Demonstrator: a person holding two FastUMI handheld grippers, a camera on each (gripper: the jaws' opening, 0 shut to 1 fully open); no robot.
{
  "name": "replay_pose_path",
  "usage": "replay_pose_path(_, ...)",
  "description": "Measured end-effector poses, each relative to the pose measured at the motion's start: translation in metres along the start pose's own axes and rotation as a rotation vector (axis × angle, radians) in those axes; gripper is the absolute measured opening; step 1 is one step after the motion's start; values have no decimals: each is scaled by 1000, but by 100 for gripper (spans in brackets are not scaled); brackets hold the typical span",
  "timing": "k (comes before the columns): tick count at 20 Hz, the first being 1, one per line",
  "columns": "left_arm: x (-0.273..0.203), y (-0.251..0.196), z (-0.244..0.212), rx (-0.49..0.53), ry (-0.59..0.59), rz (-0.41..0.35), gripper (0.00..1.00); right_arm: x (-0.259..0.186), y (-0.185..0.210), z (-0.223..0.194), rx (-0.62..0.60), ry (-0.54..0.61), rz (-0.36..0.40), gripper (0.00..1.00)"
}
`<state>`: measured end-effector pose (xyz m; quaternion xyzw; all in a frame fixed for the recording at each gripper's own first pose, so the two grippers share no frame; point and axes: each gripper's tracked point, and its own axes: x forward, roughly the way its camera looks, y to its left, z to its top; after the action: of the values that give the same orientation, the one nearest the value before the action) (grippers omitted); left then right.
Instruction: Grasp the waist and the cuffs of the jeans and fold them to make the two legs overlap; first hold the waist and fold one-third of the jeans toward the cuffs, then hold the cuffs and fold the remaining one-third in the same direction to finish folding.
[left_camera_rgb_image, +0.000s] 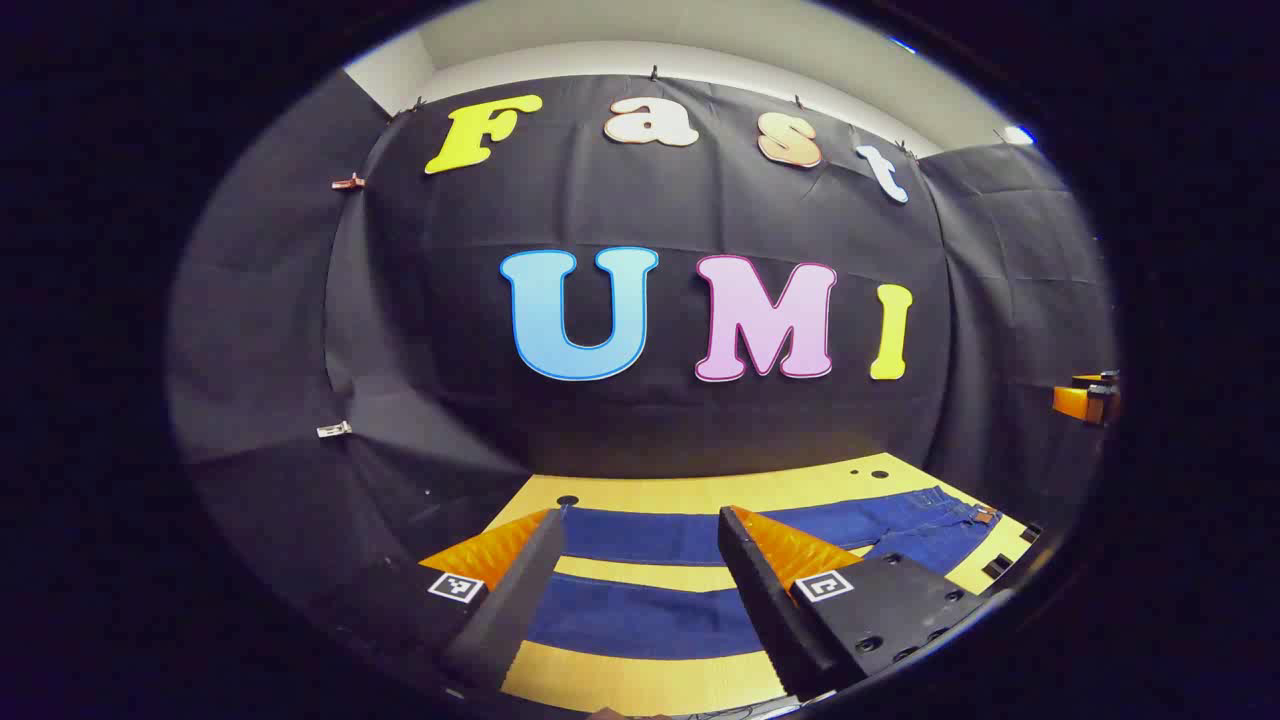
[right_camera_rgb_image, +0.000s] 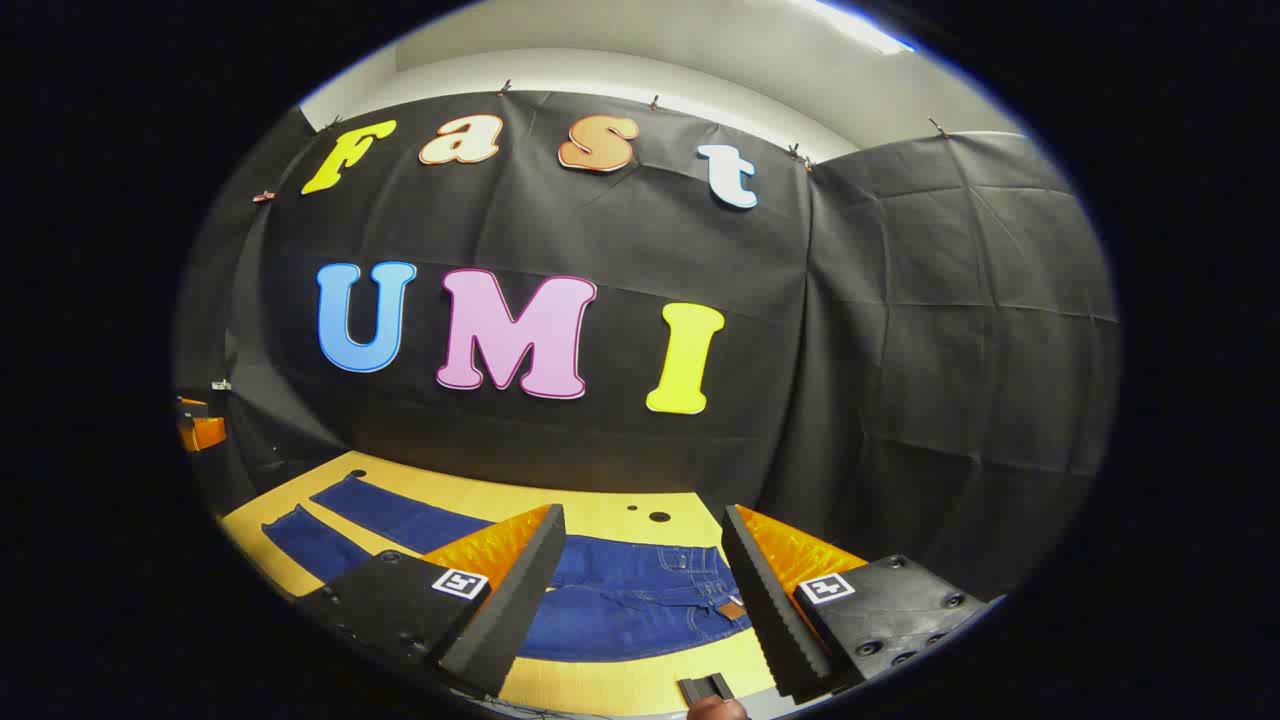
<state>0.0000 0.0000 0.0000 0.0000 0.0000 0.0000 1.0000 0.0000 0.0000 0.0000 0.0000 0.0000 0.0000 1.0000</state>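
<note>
Nearest, the left gripper (left_camera_rgb_image: 640, 590) hovers with fingers spread above the two legs, and the right gripper (right_camera_rgb_image: 640, 590) hangs likewise spread over the waist, each apparently placed over its own end, ready for the first fold. Beyond them the jeans (right_camera_rgb_image: 620, 595) lie flat on the yellow counter (left_camera_rgb_image: 690, 492), legs side by side and not yet overlapped.

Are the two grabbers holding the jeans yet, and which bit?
No, nothing is held. The left gripper hangs open above the legs of the jeans, and the right gripper hangs open above the waist. The jeans lie flat on the table.
</note>
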Motion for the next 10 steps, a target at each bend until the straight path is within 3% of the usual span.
replay_pose_path(10,16,-7,-3,-29,-2,-52,97,10,-17,-1,-26,22,-31,94)
